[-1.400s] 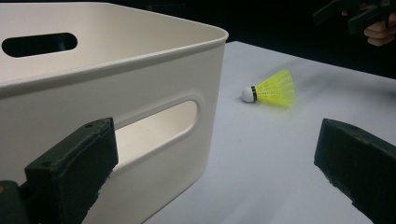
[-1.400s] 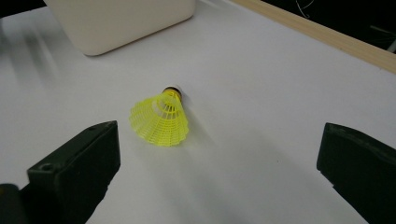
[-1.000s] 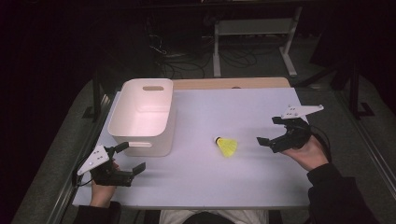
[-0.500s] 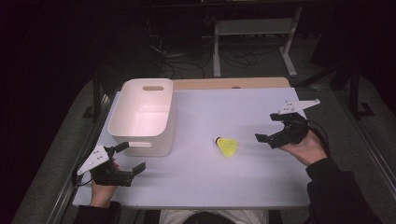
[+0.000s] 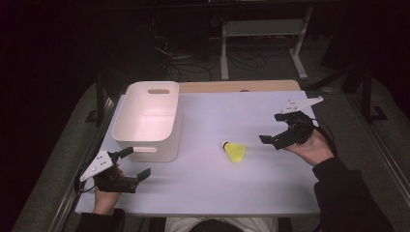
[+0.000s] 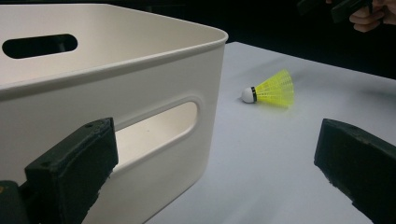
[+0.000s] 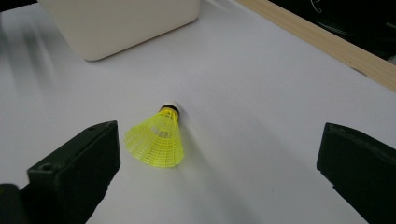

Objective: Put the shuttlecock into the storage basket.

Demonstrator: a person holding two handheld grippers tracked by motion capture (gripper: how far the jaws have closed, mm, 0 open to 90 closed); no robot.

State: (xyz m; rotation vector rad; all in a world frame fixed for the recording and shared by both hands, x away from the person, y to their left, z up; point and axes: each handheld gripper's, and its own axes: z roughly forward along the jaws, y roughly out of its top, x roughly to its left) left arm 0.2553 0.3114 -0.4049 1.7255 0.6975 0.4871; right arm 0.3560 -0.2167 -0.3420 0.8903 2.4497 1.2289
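Dark room, pale table (image 5: 203, 188) lit from above; wooden strip along far edge.

Nearest: left gripper (image 5: 129, 163) at near left corner of table, held low in person's left hand. Jaws wide apart, nothing between them. Parked just short of white bin (image 5: 147, 121), near wall and its handle slot directly ahead of left jaw in left gripper view. Judged idle: placed out of the way, leaving the middle of the table to the other hand.

Next out: right gripper (image 5: 271, 129) at right side of table, carried in person's right hand, tilted down and pointed leftward. Jaws spread wide, holding nothing. Wide gap judged deliberate, to take in the flared skirt.

Yellow shuttlecock (image 7: 158, 138) lying on its side on bare table, ahead of right gripper's jaws and nearer its left jaw than its right; not touched by either. Skirt toward the jaws, white cork tip (image 7: 170, 105) pointing away toward the bin. In left gripper view, same shuttlecock (image 6: 271, 89) well ahead, between the jaws' lines, beyond the bin's corner.

Farthest: bin upright, open top, apparently empty, well apart from shuttlecock. Judged the likely drop-off, hence shuttlecock approached from the far side.

Step in hand, as judged: lining up for pickup; grasp not yet made. Skirt light and springy; soft squeeze advisable.
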